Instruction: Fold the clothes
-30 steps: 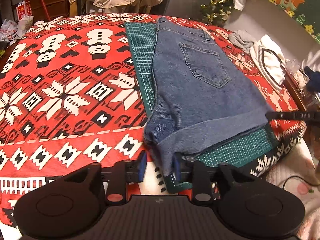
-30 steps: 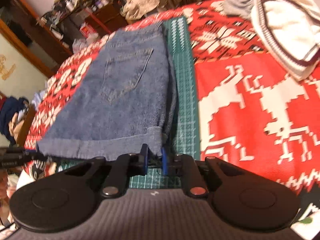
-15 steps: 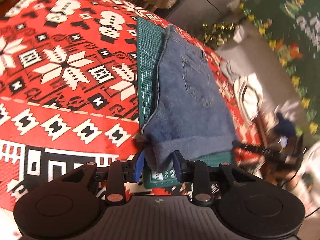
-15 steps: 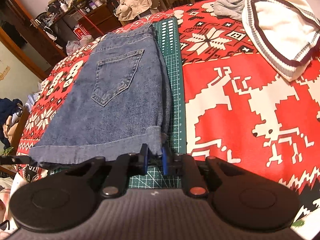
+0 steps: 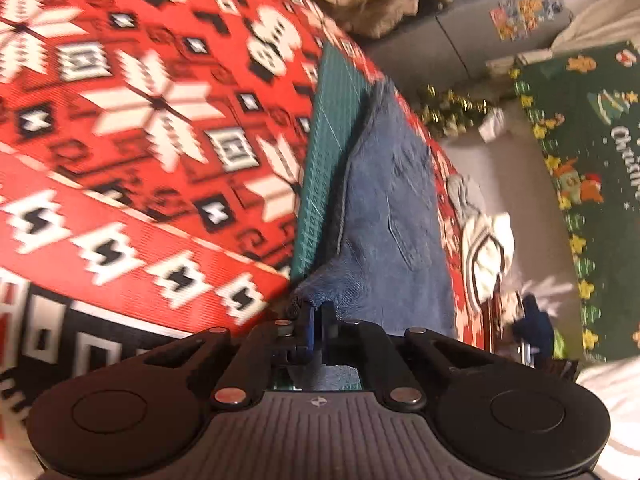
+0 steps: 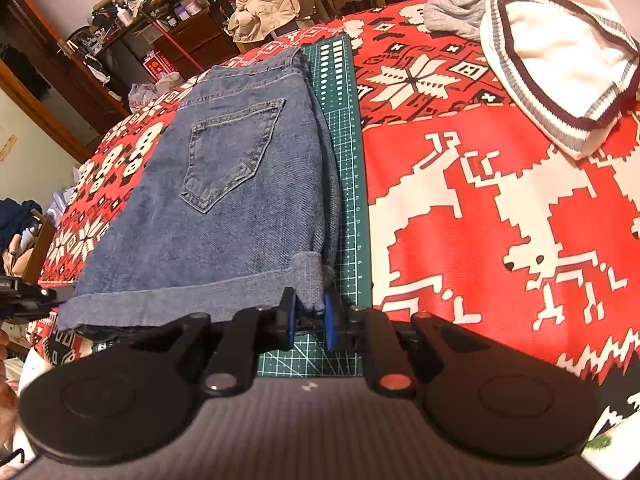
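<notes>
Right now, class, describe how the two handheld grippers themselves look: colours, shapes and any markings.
Both the left gripper and the right gripper have matte black bodies with ribbed grey tops, two round black side discs, angular black linkage arms with silver pivot bolts, and blue fingers. The right one shows one reddish bolt. No sleeves or cables show.

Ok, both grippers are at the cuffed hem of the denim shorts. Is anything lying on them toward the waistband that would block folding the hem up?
Nothing visible does. The denim shorts lie bare on the green cutting mat. The white sweater and grey garment sit off to the side on the red cloth, clear of the fold path.
</notes>
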Motion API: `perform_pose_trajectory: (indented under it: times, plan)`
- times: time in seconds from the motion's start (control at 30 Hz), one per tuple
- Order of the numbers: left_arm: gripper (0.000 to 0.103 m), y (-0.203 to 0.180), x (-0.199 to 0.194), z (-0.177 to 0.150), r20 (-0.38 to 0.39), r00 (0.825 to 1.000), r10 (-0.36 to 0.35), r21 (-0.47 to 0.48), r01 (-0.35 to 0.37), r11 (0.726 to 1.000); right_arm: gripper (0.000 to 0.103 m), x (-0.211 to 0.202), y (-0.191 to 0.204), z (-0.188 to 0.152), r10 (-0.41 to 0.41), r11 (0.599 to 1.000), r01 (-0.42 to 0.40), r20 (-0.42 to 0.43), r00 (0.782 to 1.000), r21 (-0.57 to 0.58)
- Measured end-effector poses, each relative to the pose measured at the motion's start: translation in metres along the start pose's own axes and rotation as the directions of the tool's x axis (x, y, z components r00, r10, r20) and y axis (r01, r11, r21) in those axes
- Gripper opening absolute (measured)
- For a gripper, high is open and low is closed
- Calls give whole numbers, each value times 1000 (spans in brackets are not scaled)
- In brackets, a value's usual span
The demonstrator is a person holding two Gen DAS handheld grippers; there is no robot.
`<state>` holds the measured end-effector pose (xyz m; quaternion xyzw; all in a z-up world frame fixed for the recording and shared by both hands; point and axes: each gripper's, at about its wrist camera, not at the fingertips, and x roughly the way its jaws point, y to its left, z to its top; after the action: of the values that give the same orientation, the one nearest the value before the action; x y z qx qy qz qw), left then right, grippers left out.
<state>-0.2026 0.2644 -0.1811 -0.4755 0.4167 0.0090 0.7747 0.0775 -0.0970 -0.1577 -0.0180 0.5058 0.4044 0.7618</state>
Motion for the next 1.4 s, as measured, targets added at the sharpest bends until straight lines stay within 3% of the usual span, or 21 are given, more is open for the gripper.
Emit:
perform_pose_trajectory:
  times: [0.43,0.7,0.87,0.93,1.0,1.23,1.4]
  plan:
    - [7,4,-28,-9,78,994,80,36,-83,996,16,-3,5,3,-8,1000,8,-5,1000,-29]
    - [6,3,-6,-19,12,984,179,124,-179,976,16,-2,4,3,-11,1000,10,-7,1000,-26]
    - [6,-10,-1,-16,20,998,59,134,-61,989,16,-3,3,3,-3,1000,3,-4,1000,-21]
    - [16,-13,-2,-13,15,1000,7,116,-9,993,16,-3,2,2,0,1000,0,-3,1000,-18]
    - [36,-16,1,-11,12,1000,28,121,-29,992,16,-3,0,1,2,1000,-2,-3,1000,-11]
    - [39,-20,12,-6,-28,997,72,113,-69,991,16,-2,-3,1,11,1000,-11,-3,1000,-5]
    - [34,-32,22,-7,-20,979,201,184,-194,964,16,-1,-3,1,10,1000,-10,-6,1000,-6]
